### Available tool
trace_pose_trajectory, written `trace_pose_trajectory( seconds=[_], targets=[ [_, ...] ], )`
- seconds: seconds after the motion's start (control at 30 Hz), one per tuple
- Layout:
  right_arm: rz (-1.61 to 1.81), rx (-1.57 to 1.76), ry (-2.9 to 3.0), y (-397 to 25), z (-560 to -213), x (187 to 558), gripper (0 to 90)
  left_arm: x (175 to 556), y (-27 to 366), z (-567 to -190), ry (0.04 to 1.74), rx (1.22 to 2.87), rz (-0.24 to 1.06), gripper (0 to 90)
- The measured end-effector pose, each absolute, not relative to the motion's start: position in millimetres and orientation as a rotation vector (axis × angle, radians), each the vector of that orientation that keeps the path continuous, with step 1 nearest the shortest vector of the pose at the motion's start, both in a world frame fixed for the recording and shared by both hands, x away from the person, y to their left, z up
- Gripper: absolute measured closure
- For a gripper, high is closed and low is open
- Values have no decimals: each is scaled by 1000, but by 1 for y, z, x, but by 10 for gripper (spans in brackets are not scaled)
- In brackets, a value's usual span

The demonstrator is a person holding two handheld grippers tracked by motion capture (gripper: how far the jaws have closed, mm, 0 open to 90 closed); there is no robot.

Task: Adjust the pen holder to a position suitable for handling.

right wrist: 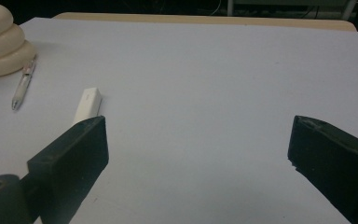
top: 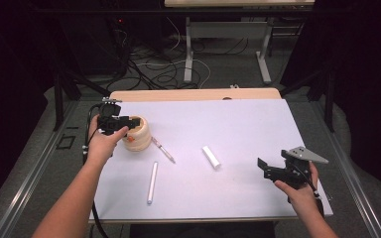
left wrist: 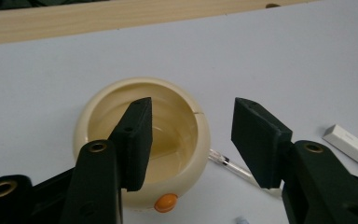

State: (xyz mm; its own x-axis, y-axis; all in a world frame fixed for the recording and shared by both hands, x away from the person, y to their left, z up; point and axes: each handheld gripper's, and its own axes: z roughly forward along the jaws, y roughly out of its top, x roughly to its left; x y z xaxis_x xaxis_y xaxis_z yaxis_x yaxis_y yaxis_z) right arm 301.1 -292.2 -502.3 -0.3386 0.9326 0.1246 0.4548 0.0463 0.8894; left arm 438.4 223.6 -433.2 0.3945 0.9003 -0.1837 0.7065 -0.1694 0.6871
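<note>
A cream ringed pot [top: 139, 135] stands at the left of the white sheet. Its hollow mouth [left wrist: 168, 135] is bare inside, and an orange knob [left wrist: 166, 202] sits on its near side. My left gripper [top: 121, 123] hovers at the pot and is open [left wrist: 193, 109]. One jaw hangs over the mouth and the other stands past the rim. Beside the pot lies a clear pen [top: 162, 149] [left wrist: 230, 165]. My right gripper [top: 264, 168] is open wide [right wrist: 200, 128] at the right, low over bare sheet, holding nothing.
A short white block [top: 211, 157] [right wrist: 87, 105] [left wrist: 352, 144] lies mid-table. A long white stick [top: 152, 182] lies nearer the front edge. The pot [right wrist: 0, 42] and the pen [right wrist: 23, 84] are far left in the right gripper view. A wooden table edge [top: 193, 94] runs behind the sheet.
</note>
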Motion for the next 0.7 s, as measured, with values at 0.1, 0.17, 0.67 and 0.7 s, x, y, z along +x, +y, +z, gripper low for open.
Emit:
trace_pose_trajectory(
  seconds=[0.1, 0.17, 0.67, 0.7],
  targets=[
    [1250, 1393, 1832, -292, -503, 301, 48, 440, 220, -437, 1379, 1956, 319, 522],
    [1255, 1386, 1833, -292, -504, 302, 47, 441, 218, -439, 1372, 1978, 295, 548],
    [1246, 1381, 1854, -287, -507, 303, 47, 454, 205, -456, 1367, 2085, 332, 599],
    [1236, 1378, 1859, -287, -507, 303, 47, 455, 204, -457, 1365, 2092, 326, 608]
  ],
)
